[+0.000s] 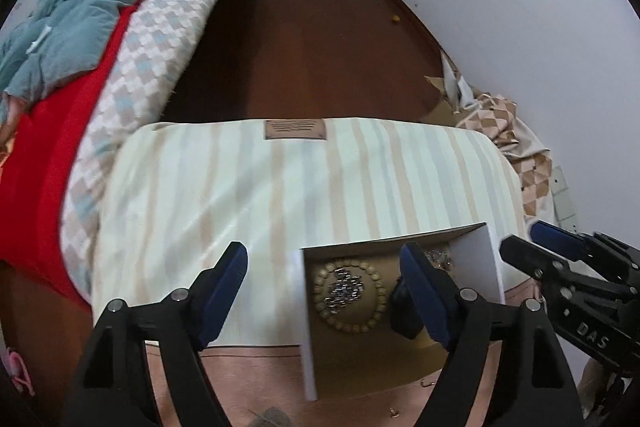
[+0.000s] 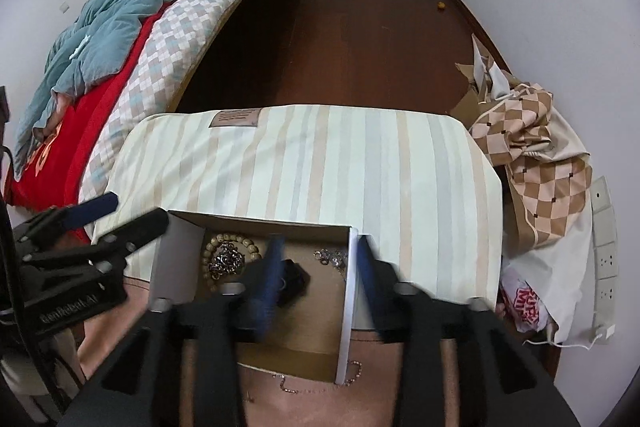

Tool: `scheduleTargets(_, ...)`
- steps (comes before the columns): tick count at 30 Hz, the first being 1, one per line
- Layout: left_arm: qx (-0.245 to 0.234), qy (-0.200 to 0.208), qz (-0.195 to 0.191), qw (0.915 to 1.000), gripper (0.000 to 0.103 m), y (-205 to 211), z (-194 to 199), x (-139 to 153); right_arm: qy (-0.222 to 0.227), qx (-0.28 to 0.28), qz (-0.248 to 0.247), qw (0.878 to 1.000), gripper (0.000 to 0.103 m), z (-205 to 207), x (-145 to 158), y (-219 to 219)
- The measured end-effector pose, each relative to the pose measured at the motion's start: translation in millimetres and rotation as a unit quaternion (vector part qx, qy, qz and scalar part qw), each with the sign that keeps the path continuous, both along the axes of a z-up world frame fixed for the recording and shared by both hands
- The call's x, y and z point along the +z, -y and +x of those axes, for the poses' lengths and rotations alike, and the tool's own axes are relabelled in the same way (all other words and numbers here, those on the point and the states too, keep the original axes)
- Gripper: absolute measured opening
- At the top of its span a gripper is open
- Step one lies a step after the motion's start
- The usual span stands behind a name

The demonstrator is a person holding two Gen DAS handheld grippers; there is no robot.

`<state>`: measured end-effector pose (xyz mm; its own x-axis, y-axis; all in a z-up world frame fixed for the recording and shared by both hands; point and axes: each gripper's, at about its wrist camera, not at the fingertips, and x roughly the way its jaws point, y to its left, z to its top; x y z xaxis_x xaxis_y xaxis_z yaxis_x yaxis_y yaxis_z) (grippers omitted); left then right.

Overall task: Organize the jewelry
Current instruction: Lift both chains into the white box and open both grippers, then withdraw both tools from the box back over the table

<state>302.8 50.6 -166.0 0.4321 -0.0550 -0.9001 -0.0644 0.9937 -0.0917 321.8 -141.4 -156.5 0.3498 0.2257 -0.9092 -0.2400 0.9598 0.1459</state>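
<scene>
- A pale striped cushioned surface (image 1: 240, 187) carries a shallow white-walled cardboard box (image 2: 352, 291) at its near edge, partly over a pink cloth (image 2: 312, 399).
- The left gripper (image 1: 324, 291), blue-padded, is spread wide, straddling the box's left wall.
- The right gripper (image 2: 320, 267) is spread apart too, astride the box's right wall.
- A ring of tan wooden beads (image 1: 348, 295) lies in the box's left part, around a silver chain (image 1: 346, 291).
- A thin chain (image 2: 352, 375) lies on the pink cloth, just outside the box's near right corner.

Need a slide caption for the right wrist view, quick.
Right gripper open astride box wall, above bead bracelet and chains.
</scene>
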Motion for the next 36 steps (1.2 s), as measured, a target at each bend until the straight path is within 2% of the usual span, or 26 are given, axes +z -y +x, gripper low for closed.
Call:
scheduleTargets(1,0.005,0.001,0.003,1.0,0.078,-2.6,-2.3,0.9,-0.002,-0.001,0.002,1.0,0.054,-2.3,0.4,1.3)
scheduleTargets(3,0.013,0.005,0.005,0.9999,0.078,-7.0,-7.8,2.2,-0.001,-0.005,0.001,1.0,0.054,-6.2,2.0,3.9)
scheduleTargets(4,0.016,0.007,0.009,0.9998,0.082,-8.9,-12.3,2.7,0.001,-0.007,0.0,1.0,0.054,-9.3,2.9,5.4)
scheduleTargets(5,0.02,0.008,0.017,0.9996,0.092,-10.1,-17.3,2.7,0.001,-0.01,-0.001,1.0,0.059,-11.1,3.8,6.4)
scheduleTargets(6,0.022,0.009,0.022,0.9995,0.097,-10.8,-22.3,2.3,0.003,-0.012,-0.005,1.0,0.064,-15.6,4.2,7.7)
scheduleTargets(8,0.028,0.011,0.032,0.999,0.101,-11.8,-32.7,0.6,0.011,-0.012,-0.018,1.0,0.087,-24.9,4.5,8.1)
scheduleTargets(12,0.034,0.013,0.053,0.9979,0.102,-9.0,-52.8,-6.6,0.013,-0.013,-0.051,0.999,0.092,-47.2,-5.2,6.1)
scheduleTargets(14,0.036,0.012,0.06,0.9975,0.102,-7.1,-62.1,-10.1,0.013,-0.014,-0.061,0.998,0.102,-56.0,-11.3,5.3)
scheduleTargets(23,0.053,0.017,0.078,0.9954,0.102,-3.8,-92.7,-11.2,0.02,-0.033,-0.071,0.997,0.103,-85.6,-20.3,3.6)
scheduleTargets(36,0.066,0.074,0.088,0.9911,0.102,1.4,-140.6,38.2,0.074,-0.037,-0.072,0.994,0.103,-127.2,29.6,7.5)
